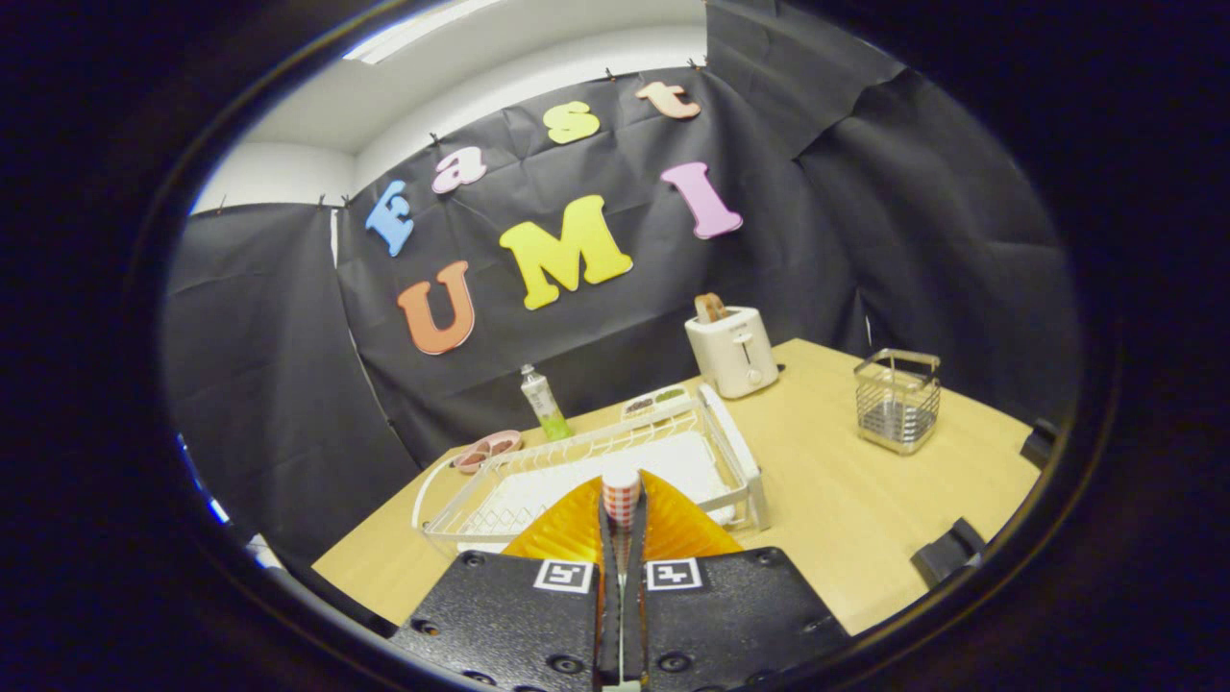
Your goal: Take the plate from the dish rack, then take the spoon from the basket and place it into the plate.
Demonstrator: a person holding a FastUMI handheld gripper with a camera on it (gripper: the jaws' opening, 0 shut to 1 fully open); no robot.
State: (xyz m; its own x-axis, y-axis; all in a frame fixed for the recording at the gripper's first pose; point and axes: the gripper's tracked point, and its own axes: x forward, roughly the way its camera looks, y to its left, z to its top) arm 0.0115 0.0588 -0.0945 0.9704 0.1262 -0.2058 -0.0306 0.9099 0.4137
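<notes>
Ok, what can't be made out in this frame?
All in the gripper view:
- Plate: the gripper, fingers shut on its rim, and the gripper body cover its near part, so its full outline is hidden.
- Basket: contents too small to tell; only a thin upright stem shows, the rest is behind the wire wall.
- Small tray: partly behind the dish rack rim; contents too small.

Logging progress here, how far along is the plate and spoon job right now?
Done: the gripper is shut on the orange plate, held over the dish rack. In hand: carrying it away. Left: setting it on the table, then fetching the spoon from the basket.
</notes>
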